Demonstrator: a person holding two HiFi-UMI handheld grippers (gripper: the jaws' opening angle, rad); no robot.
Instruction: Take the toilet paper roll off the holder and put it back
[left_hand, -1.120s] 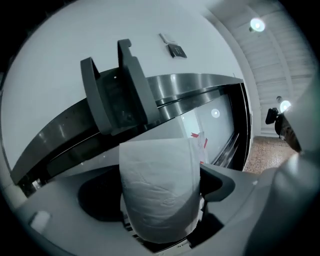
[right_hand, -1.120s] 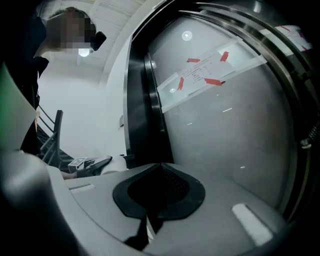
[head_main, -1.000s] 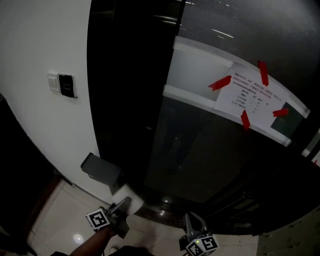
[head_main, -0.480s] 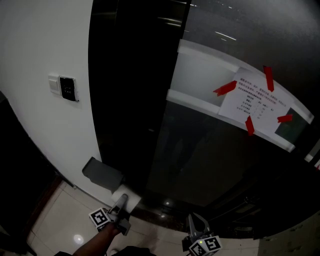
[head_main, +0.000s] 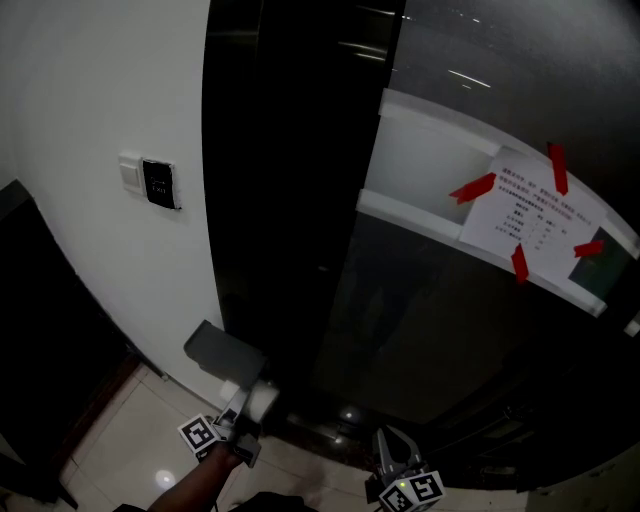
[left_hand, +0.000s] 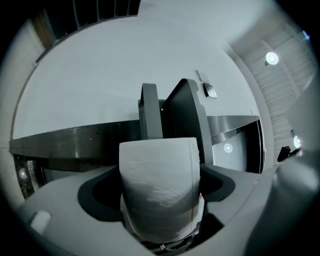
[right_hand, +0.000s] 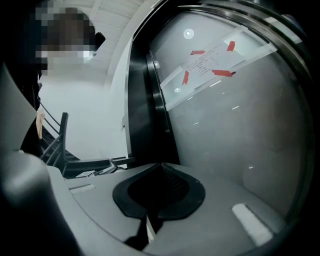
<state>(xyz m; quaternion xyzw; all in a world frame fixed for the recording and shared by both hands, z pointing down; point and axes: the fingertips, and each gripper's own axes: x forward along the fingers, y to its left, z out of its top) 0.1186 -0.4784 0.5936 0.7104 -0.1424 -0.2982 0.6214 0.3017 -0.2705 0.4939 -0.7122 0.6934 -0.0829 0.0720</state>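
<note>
**Operator:** Left claw first. What do you record?

**Inspector:** Your left gripper (head_main: 244, 418) is clamped on the toilet paper roll (left_hand: 159, 185). The white roll fills the gap between the jaws. It sits just below the grey holder (head_main: 222, 352), close under its right end. I cannot tell whether the paper touches the holder. In the left gripper view, the holder's grey parts rise directly behind the roll.

**Operator:** And the right claw?

**Inspector:** Your right gripper (head_main: 393, 458) has its jaws together, with nothing between them. It hangs lower than the holder and well to its right, apart from the roll. It points up at the dark glossy panel (head_main: 430, 330).

**Operator:** What surrounds the holder?

**Inspector:** The holder is fixed to the white wall (head_main: 100, 100), just left of where the black surface begins. A switch plate (head_main: 158, 183) is mounted well above the holder and slightly to its left. A printed notice (head_main: 530, 215) hangs far above the holder and to its right, fixed with red tape to a pale strip. Pale glossy floor tiles (head_main: 130, 440) lie below the holder.
</note>
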